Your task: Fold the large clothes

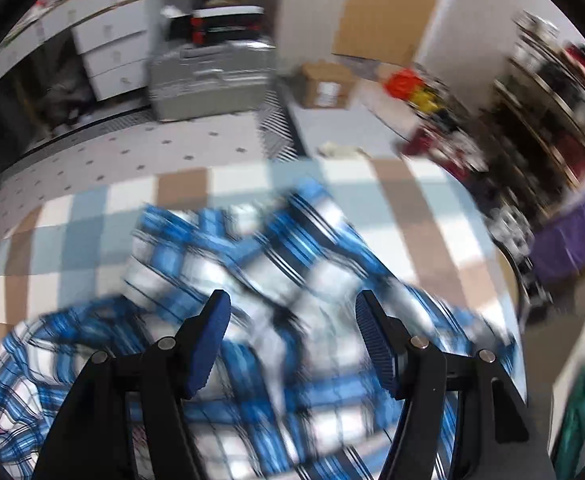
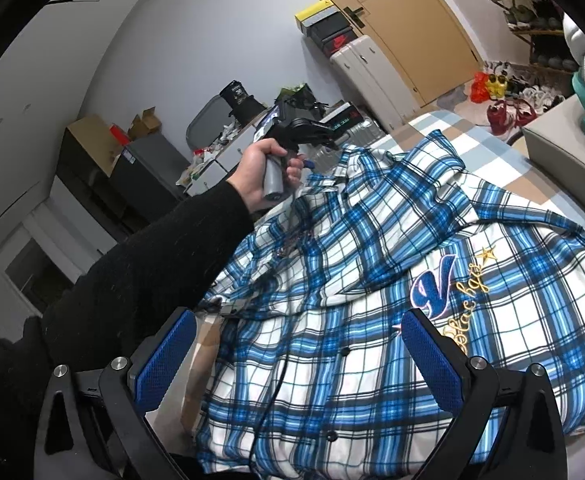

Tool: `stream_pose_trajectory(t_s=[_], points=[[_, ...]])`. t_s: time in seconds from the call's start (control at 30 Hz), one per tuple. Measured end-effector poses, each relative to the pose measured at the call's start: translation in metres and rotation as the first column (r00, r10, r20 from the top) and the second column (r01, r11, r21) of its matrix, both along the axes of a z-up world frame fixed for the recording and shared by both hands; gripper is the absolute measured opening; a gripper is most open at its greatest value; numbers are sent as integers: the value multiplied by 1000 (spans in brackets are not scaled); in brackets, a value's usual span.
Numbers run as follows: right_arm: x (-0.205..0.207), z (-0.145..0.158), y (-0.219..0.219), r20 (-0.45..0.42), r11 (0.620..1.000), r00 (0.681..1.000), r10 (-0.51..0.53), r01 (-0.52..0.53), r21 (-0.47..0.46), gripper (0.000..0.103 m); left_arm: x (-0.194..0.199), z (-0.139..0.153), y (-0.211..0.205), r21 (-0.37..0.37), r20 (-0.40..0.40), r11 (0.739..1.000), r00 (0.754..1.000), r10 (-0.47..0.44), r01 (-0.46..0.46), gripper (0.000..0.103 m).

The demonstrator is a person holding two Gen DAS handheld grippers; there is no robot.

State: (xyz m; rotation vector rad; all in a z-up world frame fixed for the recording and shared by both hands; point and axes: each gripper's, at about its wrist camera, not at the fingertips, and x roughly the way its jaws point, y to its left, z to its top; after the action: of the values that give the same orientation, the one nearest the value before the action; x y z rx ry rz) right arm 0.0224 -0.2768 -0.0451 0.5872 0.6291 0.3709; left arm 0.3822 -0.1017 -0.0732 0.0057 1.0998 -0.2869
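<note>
Across a checked bedspread (image 2: 496,168) of pale blue, white and tan squares lies a blue-and-white plaid shirt (image 2: 372,280), rumpled, button placket running toward the near edge, collar at the far end. An embroidered blue letter with gold script (image 2: 448,288) sits on the right chest panel.

Right gripper (image 2: 304,356): near edge of the shirt, blue pads spread wide, nothing between them; cloth lies below and beyond the fingertips.

Left gripper (image 1: 290,336): angled down over the shirt (image 1: 252,280), view heavily motion-blurred. Pads apart, no cloth pinched between them. In the right wrist view a hand (image 2: 262,172) in a black sleeve (image 2: 152,264) grips this tool's grey handle at the far left side of the shirt, near the collar.

Far background: grey ribbed suitcase (image 1: 212,80), white drawers (image 1: 108,48), wooden door (image 2: 392,12), shoes (image 2: 504,96) heaped far right on the floor.
</note>
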Motion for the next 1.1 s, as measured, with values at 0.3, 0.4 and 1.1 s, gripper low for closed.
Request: stream_pose_trajectory(t_s=[0.3, 0.4, 1.1], points=[[2, -2, -1, -15, 999, 1000, -22, 22, -24, 103, -51, -69, -66, 363, -80, 895, 966, -247, 259, 63], [2, -3, -7, -21, 999, 999, -39, 38, -8, 103, -57, -53, -61, 368, -75, 893, 966, -249, 259, 63], [-5, 2, -4, 16, 1000, 1000, -21, 21, 5, 103, -95, -71, 14, 384, -135, 828, 912, -388, 409, 2]])
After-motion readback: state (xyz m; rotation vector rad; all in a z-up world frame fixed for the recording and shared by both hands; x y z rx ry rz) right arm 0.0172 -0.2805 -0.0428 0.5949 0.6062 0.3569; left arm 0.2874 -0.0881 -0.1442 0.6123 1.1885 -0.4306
